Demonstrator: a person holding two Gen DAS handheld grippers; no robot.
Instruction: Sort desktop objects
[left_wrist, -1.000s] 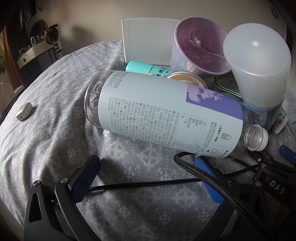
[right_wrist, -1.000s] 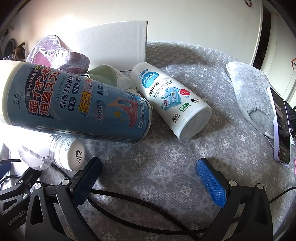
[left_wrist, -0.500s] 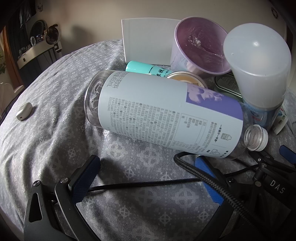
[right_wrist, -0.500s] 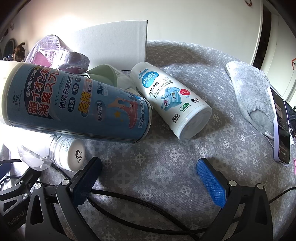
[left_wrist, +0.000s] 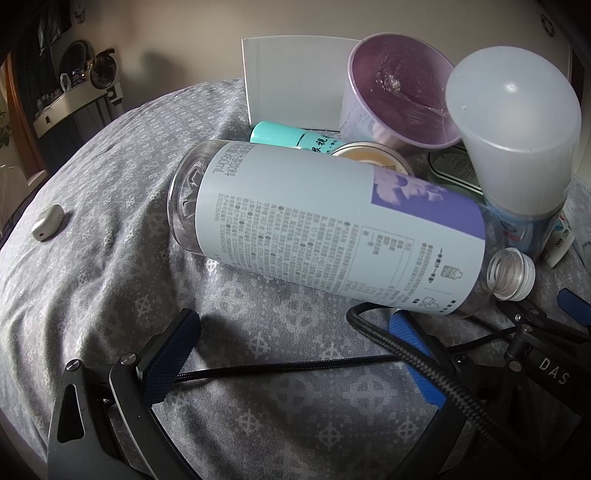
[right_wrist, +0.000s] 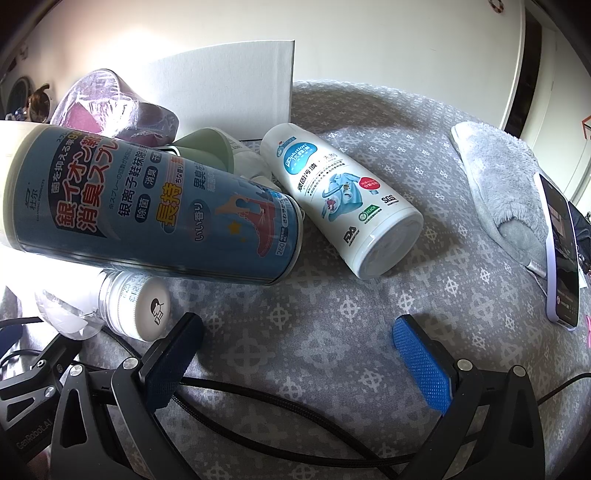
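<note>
On my left wrist view, the left gripper (left_wrist: 291, 339) has its fingers wide, empty, the clear bottle (left_wrist: 332, 225) lying mid-frame. On the right wrist view, the right gripper (right_wrist: 295, 350) fingers are wide, empty; the blue can (right_wrist: 155, 203) lies at left, the white bottle (right_wrist: 340, 195) centre.

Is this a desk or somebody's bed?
Probably a bed in a bedroom, not a desk. The patterned grey cover is soft and wrinkled, a fluffy slipper and a phone lie on it, and bottles such as the blue spray can are piled there.

Water bottle (left_wrist: 332, 225) on its side in front of cup (left_wrist: 399, 96), spray can (right_wrist: 155, 206) left of detergent btl (right_wrist: 340, 195)
</note>
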